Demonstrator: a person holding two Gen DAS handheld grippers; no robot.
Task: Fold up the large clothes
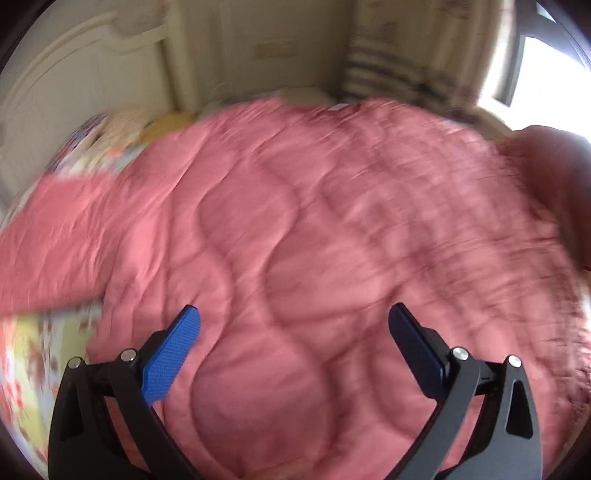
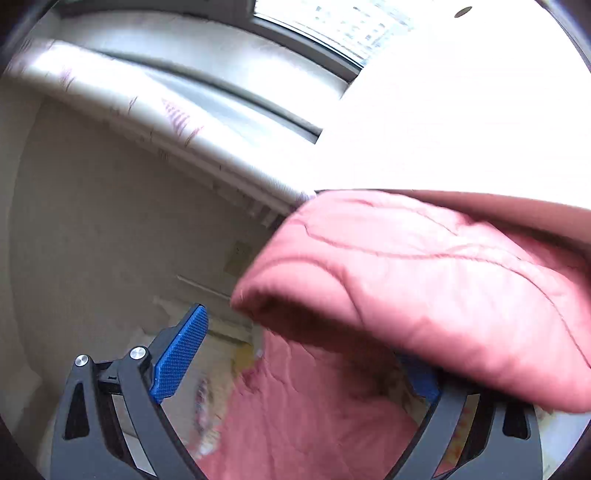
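Bed: a bed with a flowered yellow and red sheet [image 1: 26, 373] is seen under the cloth, with a cream carved headboard [image 1: 66, 85] at its far left end.
Pink quilted cover: a large pink quilted cover of padded fabric [image 1: 295, 229] is spread over most of the bed in the left wrist view; in the right wrist view a thick fold of it [image 2: 424, 291] is seen raised above the bed, draped across the right side of the gripper.
Window: a bright window [image 2: 332, 29] with a pale patterned curtain [image 2: 147, 110] is shown behind the raised fold.
Left gripper: the black two-finger left gripper with blue pads [image 1: 295, 314] is held wide apart over the cover, with nothing between its pads.
Right gripper: the right gripper [image 2: 306, 347] is seen with its left blue pad bare and its right pad largely hidden by the fold; the spread looks wide, but whether cloth is pinched cannot be told.
Step in hand: a fold across the bed is judged to be under way, with one edge lifted.
Doing it well: the raised edge is best carried level and laid square on the far edge; the free gripper is best closed on the matching corner so both are moved together and sagging is avoided.
Writing: no brand, label or readable text is found; both views are blurred.
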